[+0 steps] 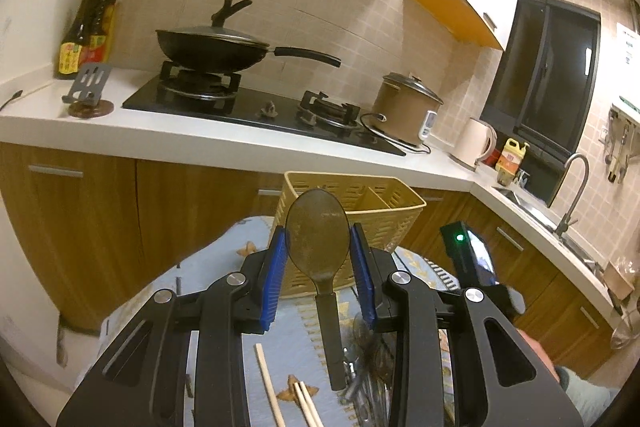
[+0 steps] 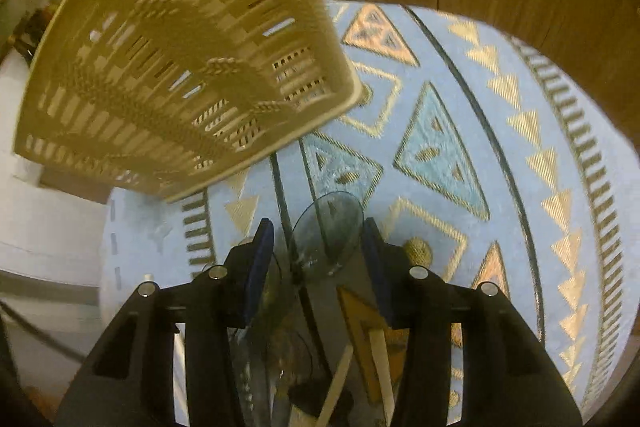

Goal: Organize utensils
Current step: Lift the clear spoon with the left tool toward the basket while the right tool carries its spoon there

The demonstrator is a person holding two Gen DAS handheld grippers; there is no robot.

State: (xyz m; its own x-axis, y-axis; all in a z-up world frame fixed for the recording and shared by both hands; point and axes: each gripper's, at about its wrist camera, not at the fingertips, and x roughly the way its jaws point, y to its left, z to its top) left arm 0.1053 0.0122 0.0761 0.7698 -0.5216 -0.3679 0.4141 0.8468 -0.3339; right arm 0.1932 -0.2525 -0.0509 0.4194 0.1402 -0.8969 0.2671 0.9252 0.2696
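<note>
Fingers on my left gripper (image 1: pixel 318 259) clamp the dark rice spoon (image 1: pixel 316 227), bowl up, handle hanging, with the yellow basket (image 1: pixel 384 223) just beyond it, while my right gripper (image 2: pixel 318 247) seems to pinch a clear spoon (image 2: pixel 326 233), basket up-left.

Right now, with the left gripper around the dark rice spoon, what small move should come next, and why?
Probably carry the rice spoon forward and over the yellow basket, then lower it in. The left gripper holds the spoon by its bowl, handle hanging down, just short of the basket's open compartments. Chopsticks lie on the cloth below.
</note>
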